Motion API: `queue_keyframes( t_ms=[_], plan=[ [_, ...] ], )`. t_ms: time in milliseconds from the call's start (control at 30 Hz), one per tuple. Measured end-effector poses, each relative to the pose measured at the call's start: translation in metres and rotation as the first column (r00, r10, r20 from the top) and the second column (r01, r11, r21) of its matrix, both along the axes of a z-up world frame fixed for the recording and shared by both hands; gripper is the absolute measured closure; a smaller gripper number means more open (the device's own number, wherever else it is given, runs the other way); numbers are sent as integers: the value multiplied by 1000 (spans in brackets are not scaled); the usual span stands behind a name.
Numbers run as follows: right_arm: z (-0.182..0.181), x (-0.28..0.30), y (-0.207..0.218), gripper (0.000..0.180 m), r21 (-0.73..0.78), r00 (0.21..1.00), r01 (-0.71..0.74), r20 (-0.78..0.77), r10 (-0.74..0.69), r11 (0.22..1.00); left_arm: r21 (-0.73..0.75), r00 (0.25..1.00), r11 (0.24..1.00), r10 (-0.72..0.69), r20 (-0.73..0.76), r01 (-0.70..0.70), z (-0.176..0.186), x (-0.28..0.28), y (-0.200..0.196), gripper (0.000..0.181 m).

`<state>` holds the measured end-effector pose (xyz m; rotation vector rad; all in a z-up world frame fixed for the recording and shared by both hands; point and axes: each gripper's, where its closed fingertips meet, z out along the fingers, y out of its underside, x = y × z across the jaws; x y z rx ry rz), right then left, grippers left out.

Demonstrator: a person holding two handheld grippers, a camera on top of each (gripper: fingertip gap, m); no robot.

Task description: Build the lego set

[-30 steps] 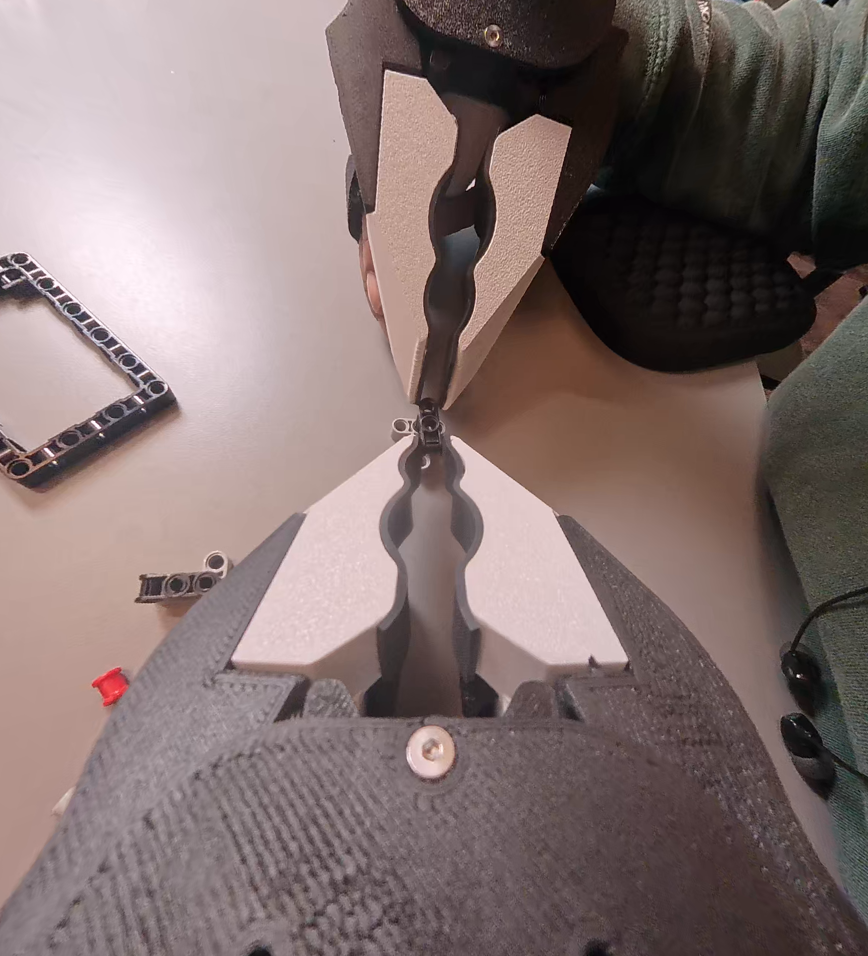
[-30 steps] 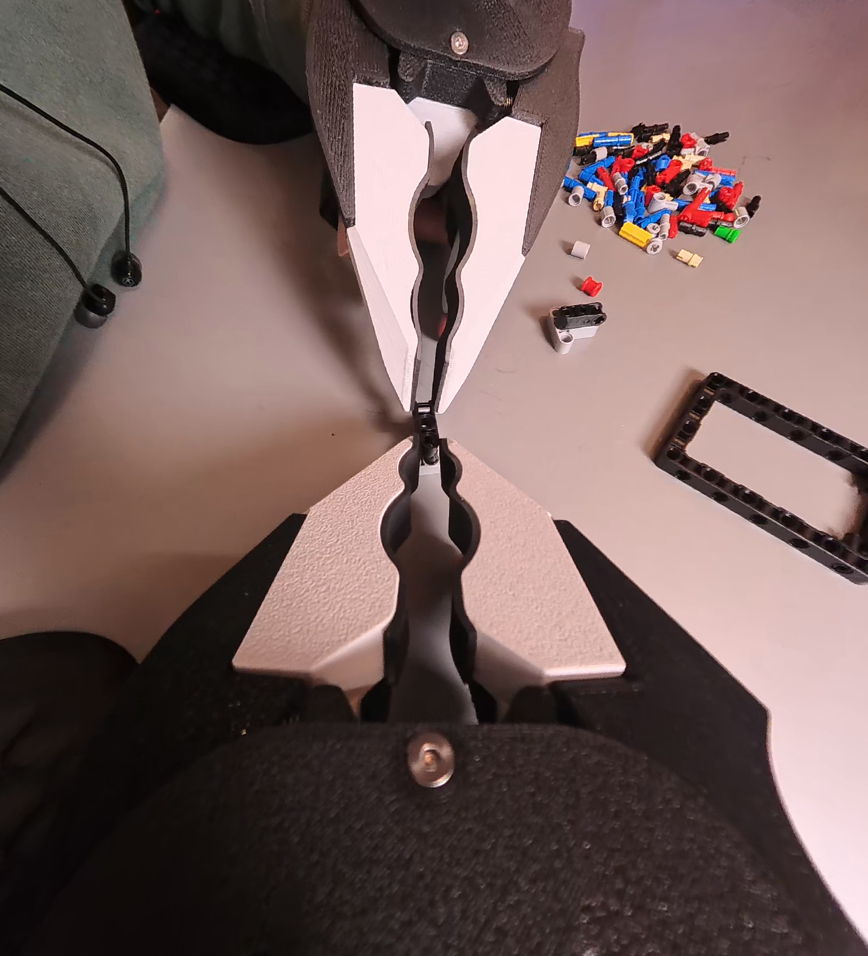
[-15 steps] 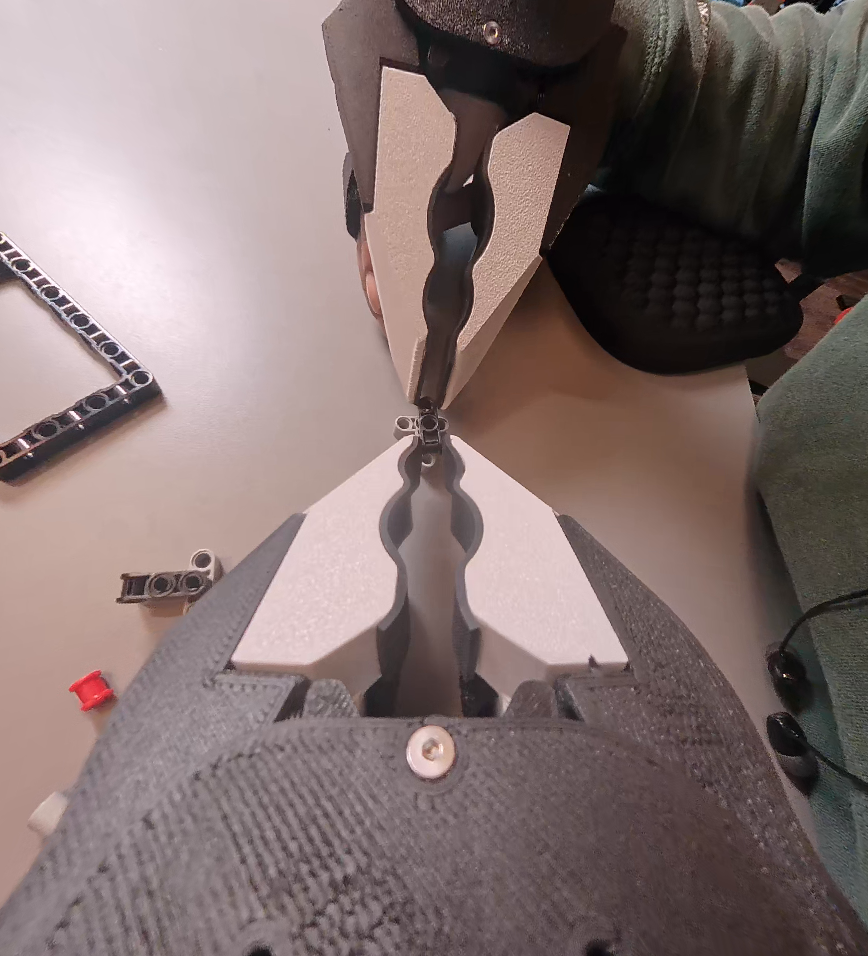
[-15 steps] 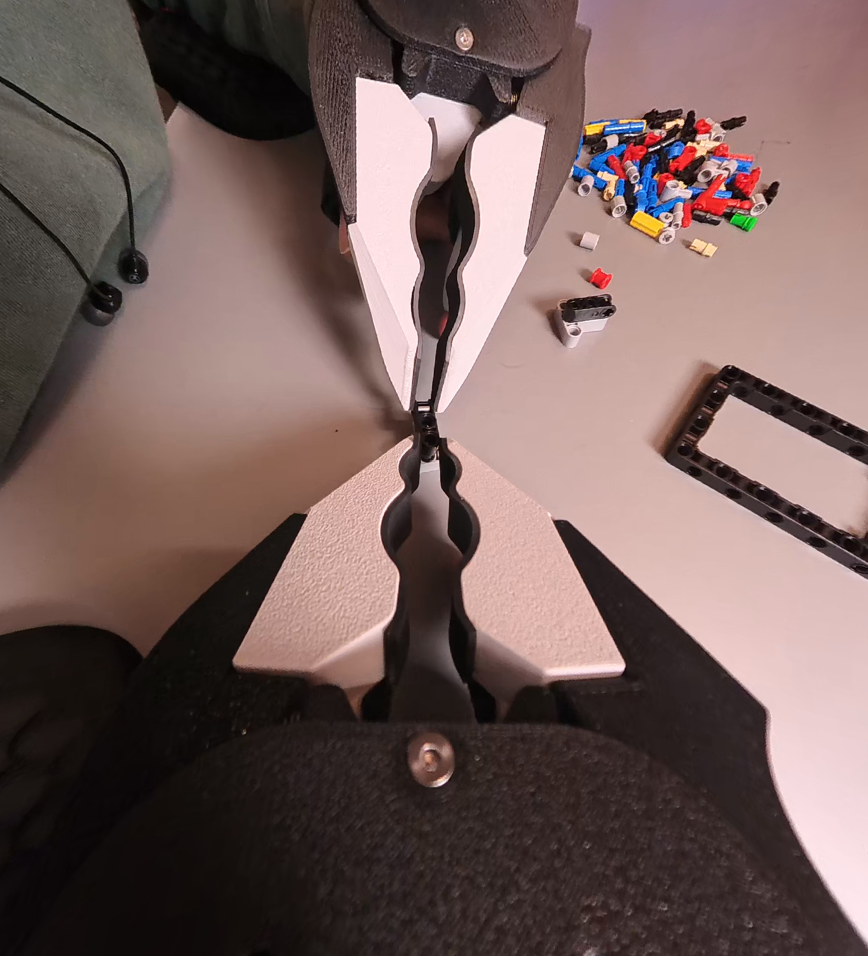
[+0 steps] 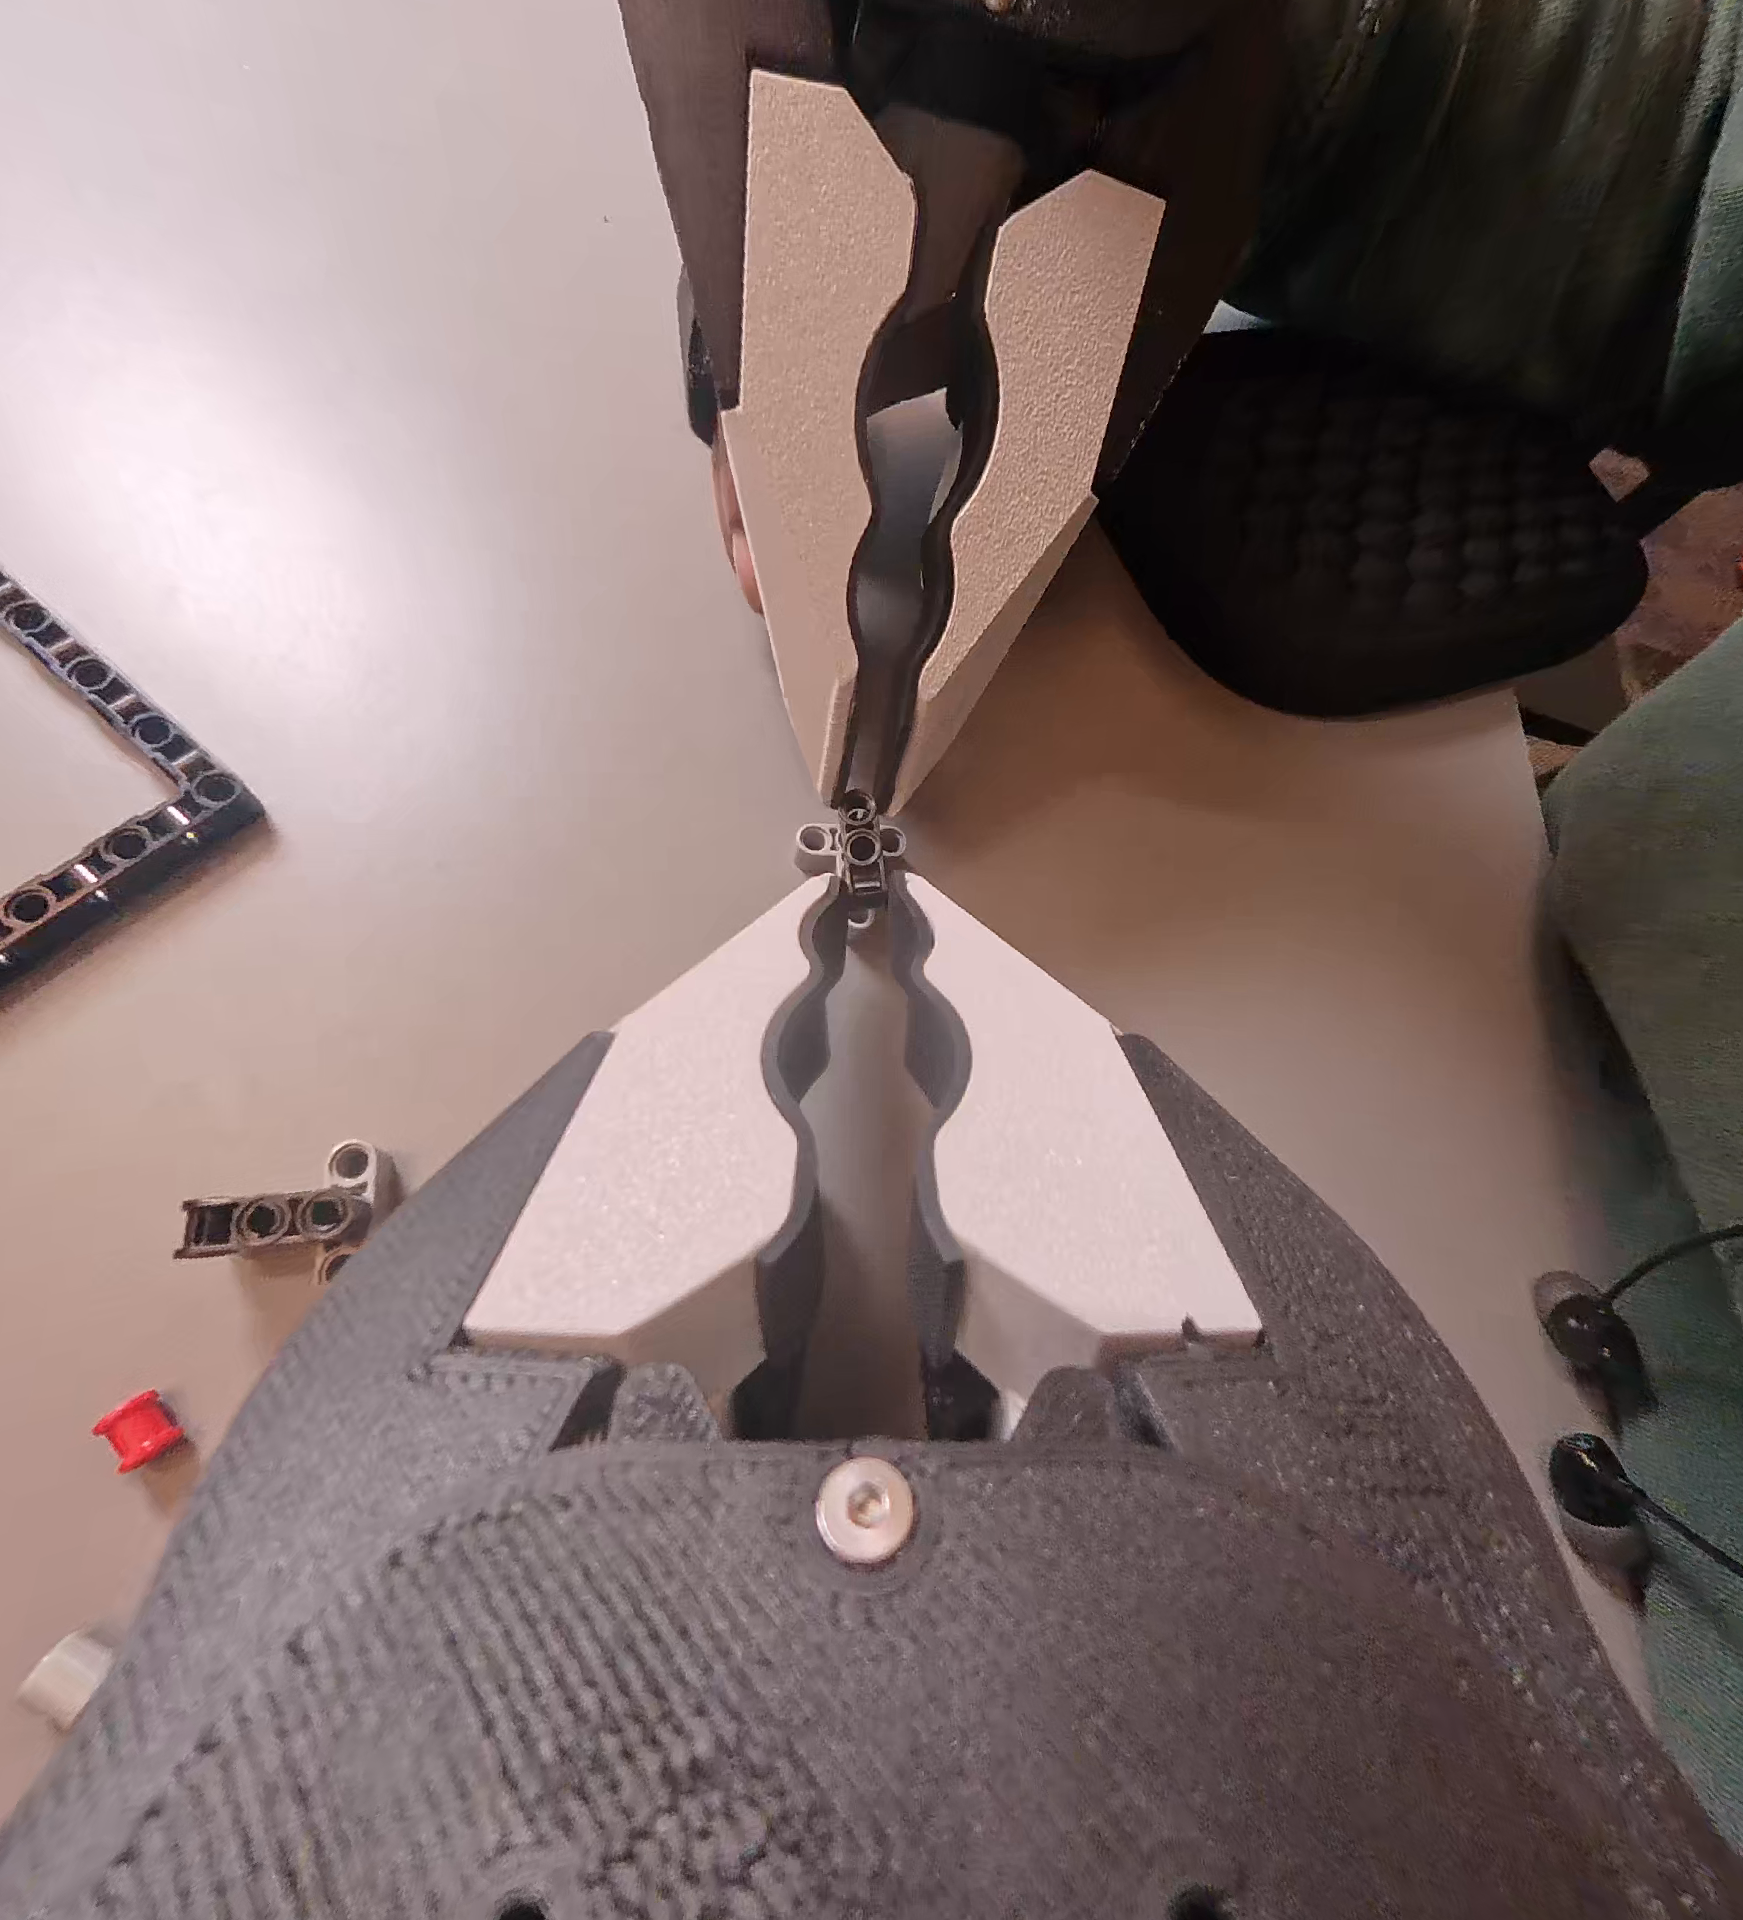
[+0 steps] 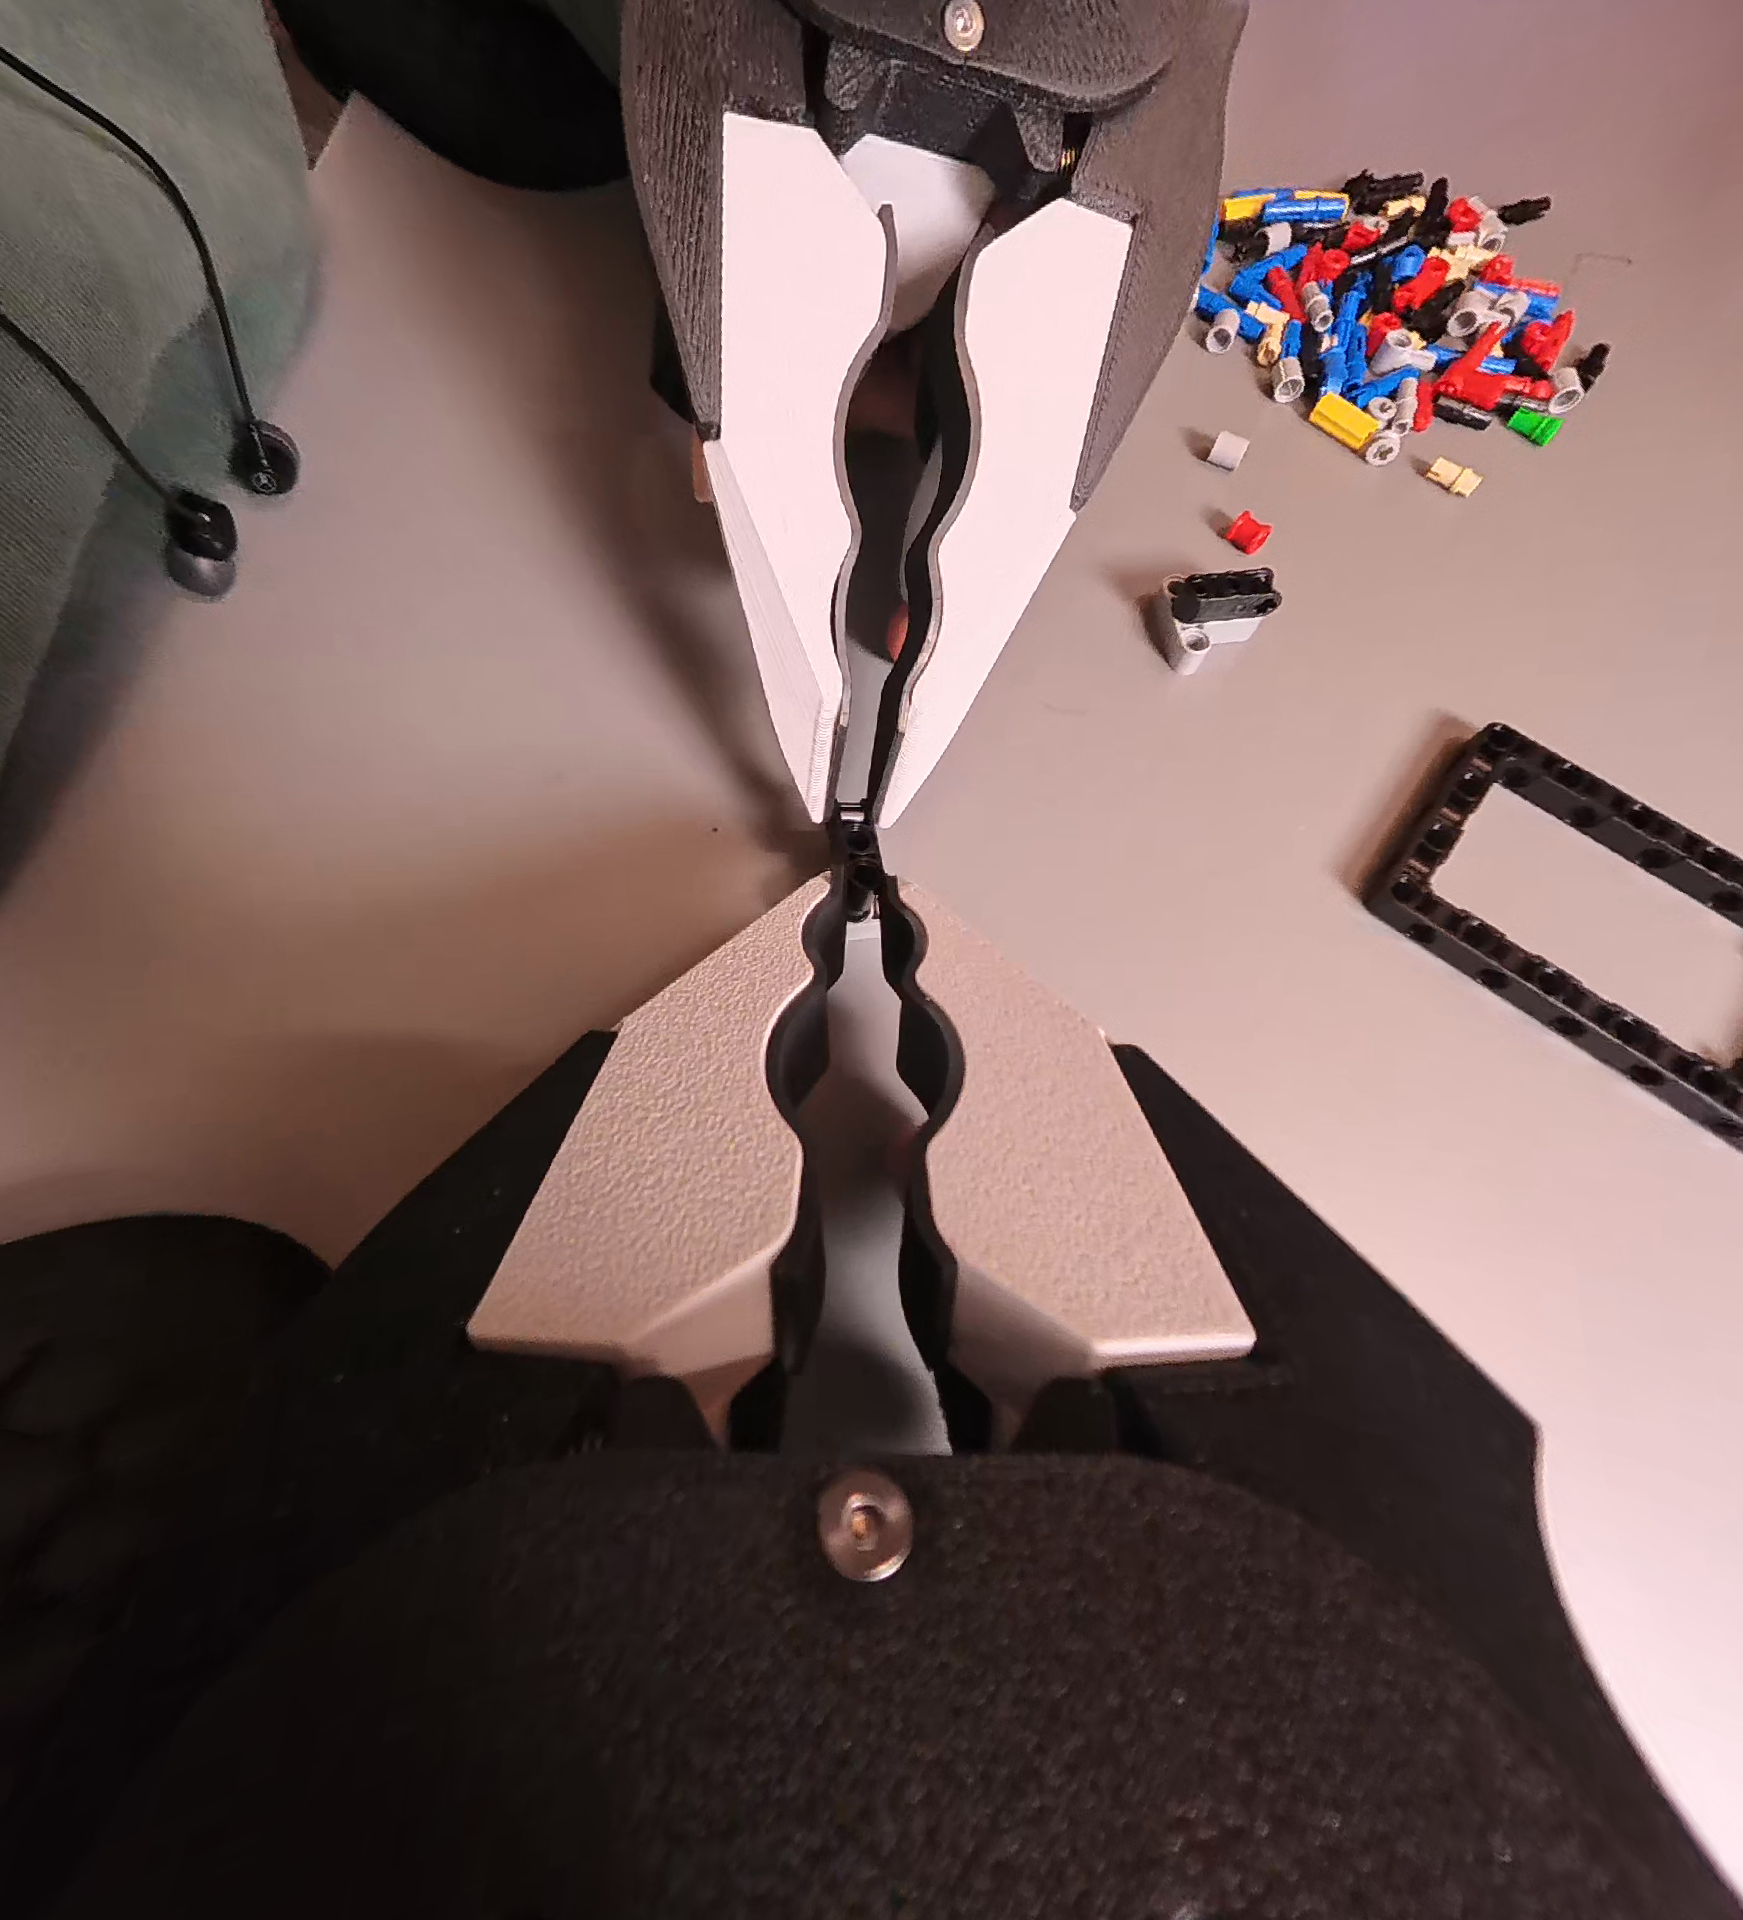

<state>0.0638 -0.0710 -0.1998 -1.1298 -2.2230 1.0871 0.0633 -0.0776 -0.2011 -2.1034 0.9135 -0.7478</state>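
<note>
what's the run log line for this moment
step: joining small parts | left gripper: shut on black connector | right gripper: shut on black pin | black frame: untouched on table

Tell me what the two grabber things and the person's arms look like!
Both look alike. The left gripper has a rough black woven-looking shell, a silver screw in the middle, and two pale grey wedge fingers with wavy dark inner edges. The right gripper matches it. The person wears green sleeves, and thin black cords with round toggles hang from them.
</note>
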Motion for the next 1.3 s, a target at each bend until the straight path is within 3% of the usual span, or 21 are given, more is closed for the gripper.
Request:
queue_keyframes(
  t_ms=[267, 400, 533, 733, 900, 1033, 1300],
  plan=[
    [-3, 9, -2, 177, 76, 995, 95, -28, -93, 993, 18, 998, 999, -27, -65, 28, 0, 5, -2, 174],
    [-15, 15, -5, 180, 220, 995, 97, 11, -102, 971, 30, 988, 998, -59, -142, 63, -8, 7, -4, 174],
    [-6, 17, -11, 180, 106, 993, 119, -12, -118, 987, 8, 991, 998, -54, -119, 56, -8, 5, -2, 174],
    [17, 14, 0, 160, 46, 985, 167, -61, -164, 985, 18, 987, 996, -87, -138, 90, -7, 9, -2, 174],
    [9, 11, -8, 162, 109, 991, 133, -23, -132, 985, 29, 978, 991, -126, -168, 133, -5, 12, -3, 174],
    [7, 9, -4, 174, 116, 987, 159, -37, -156, 980, 52, 977, 990, -124, -174, 135, -1, 13, -1, 174],
    [10, 11, 2, 174, 46, 981, 194, -40, -192, 980, 64, 995, 994, -81, -59, 84, 13, 11, 5, 174]
  ],
)
